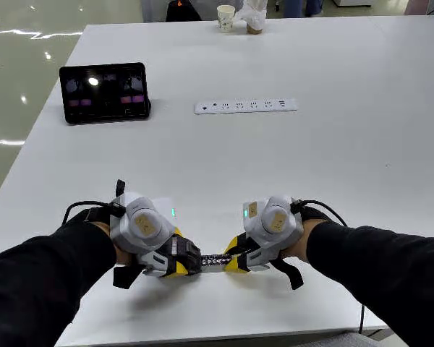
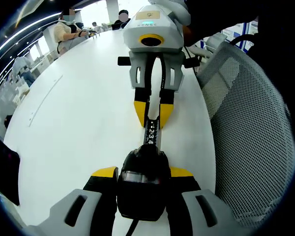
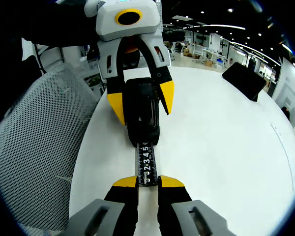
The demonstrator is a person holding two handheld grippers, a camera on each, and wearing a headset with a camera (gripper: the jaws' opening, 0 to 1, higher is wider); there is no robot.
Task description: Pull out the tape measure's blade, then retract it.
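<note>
The left tool [image 2: 143, 173] is clenching the tape measure [image 2: 142, 194] by its black case, with a yellow tip pressing on each flank. This is anchoring the body so that a pull on the strip is not dragging it along.

Facing it, the right tool [image 3: 148, 183] is pinching the end of the blade [image 3: 146, 164] between closed tips. It is gripping flat on the numbered strip, so the blade is lining up to come straight out of the case mouth.

A short stretch of blade is spanning the gap, with low numbers showing, so I am judging the pull-out as barely begun.

Both tools are working low over the counter [image 1: 275, 166], close to its near edge and about midway along it. A tablet [image 1: 105, 92] is lying toward the far left corner. A power strip [image 1: 246, 106] is lying toward the far edge. Both are sitting well apart from the work.
</note>
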